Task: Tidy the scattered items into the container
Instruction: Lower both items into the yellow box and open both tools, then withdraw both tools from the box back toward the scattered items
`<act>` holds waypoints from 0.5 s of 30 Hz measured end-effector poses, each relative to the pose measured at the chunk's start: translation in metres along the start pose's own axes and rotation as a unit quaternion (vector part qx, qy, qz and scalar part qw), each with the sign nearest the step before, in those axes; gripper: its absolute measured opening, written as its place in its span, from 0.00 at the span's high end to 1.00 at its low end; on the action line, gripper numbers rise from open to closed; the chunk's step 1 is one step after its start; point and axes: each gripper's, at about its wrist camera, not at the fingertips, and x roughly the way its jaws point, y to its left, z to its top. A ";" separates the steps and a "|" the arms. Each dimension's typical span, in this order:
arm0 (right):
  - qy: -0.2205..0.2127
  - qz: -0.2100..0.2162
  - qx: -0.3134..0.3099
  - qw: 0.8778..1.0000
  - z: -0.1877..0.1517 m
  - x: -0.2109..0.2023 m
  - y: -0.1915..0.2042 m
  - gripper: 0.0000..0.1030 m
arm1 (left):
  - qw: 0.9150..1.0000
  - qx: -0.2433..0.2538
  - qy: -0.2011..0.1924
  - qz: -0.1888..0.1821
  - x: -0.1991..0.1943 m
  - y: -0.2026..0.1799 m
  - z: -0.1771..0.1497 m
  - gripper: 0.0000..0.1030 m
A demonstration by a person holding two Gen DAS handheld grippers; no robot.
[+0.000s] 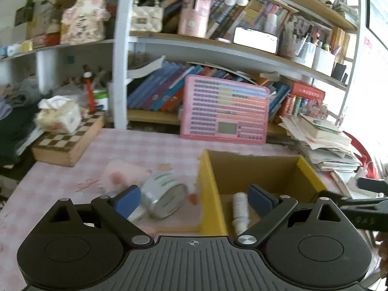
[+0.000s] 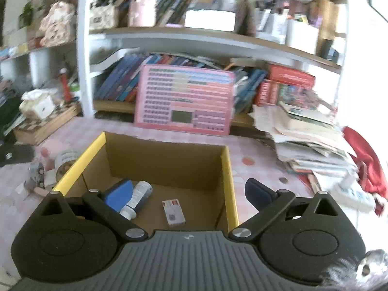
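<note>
A cardboard box with yellow edges [image 2: 230,169] [image 1: 211,194] stands on the pink checked tablecloth. A white bottle [image 2: 137,200] [image 1: 240,208] and a small red-and-white packet [image 2: 173,212] lie on the box floor. Left of the box, a roll of clear tape [image 1: 165,197] [image 2: 64,162] rests on the cloth beside a pink item [image 1: 121,172]. My left gripper [image 1: 194,200] is open, straddling the box's left wall, with nothing between its blue pads. My right gripper [image 2: 190,194] hangs open over the box, holding nothing. Part of the right gripper shows at the right edge of the left wrist view.
A pink board [image 2: 184,101] leans against the shelf behind the box. A chequered wooden box [image 1: 68,143] with a tissue pack on top sits at the left. A loose pile of papers and books [image 2: 308,140] crowds the right side, with red cloth [image 2: 366,160] beyond.
</note>
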 end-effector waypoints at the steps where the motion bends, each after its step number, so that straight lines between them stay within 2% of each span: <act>1: -0.003 -0.009 0.007 1.000 -0.004 -0.005 0.003 0.03 | 1.000 0.000 0.003 0.001 -0.004 0.006 -0.004 0.06; 8: 0.006 -0.045 0.045 0.998 -0.032 -0.041 0.034 0.02 | 0.999 -0.009 0.036 -0.006 -0.032 0.042 -0.026 0.06; 15: 0.031 -0.036 0.033 0.998 -0.056 -0.068 0.082 0.02 | 0.999 -0.013 0.043 0.000 -0.060 0.076 -0.043 0.06</act>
